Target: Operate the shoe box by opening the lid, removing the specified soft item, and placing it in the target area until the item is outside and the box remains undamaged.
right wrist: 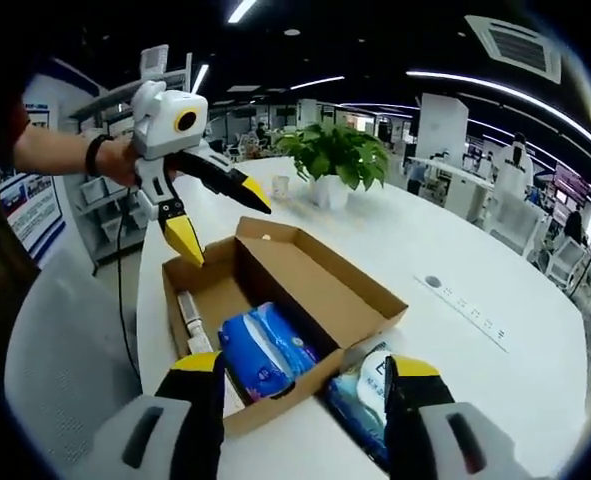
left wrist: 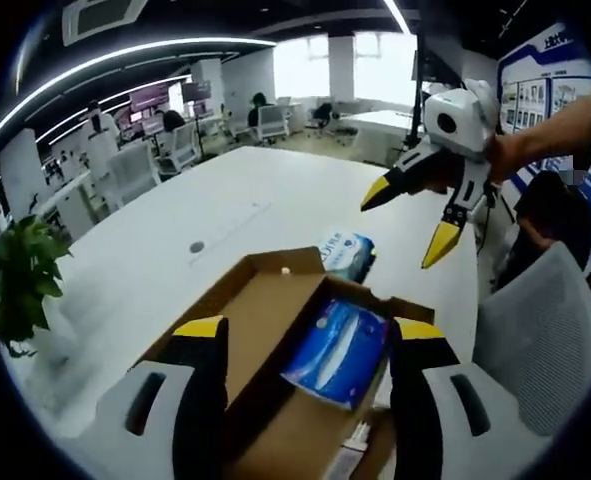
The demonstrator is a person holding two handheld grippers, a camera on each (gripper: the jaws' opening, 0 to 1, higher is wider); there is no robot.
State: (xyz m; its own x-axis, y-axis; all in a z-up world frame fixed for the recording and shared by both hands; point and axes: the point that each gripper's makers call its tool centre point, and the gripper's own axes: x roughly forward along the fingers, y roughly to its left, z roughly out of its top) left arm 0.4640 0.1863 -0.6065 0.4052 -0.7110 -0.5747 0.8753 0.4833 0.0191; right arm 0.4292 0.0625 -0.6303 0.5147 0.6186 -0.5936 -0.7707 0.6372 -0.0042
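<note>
On the white tabletop (right wrist: 495, 250), the cardboard shoe box (right wrist: 275, 300) is seen with its lid (right wrist: 320, 280) already folded open. Inside it a blue soft pack (right wrist: 265, 350) lies against the near wall, with a small tube (right wrist: 188, 315) beside it. A second blue-and-white packet (right wrist: 360, 395) lies outside, touching the box's wall. The left tool (right wrist: 215, 215) is held above the box's far end, jaws spread wide, nothing gripped. The right tool (right wrist: 300, 375) is seen low over the box's near wall, jaws wide and empty. A potted plant (right wrist: 335, 155) stands farther along the tabletop. Bare surface extends past the box; office chairs (left wrist: 545, 340) and desks are visible around it.
</note>
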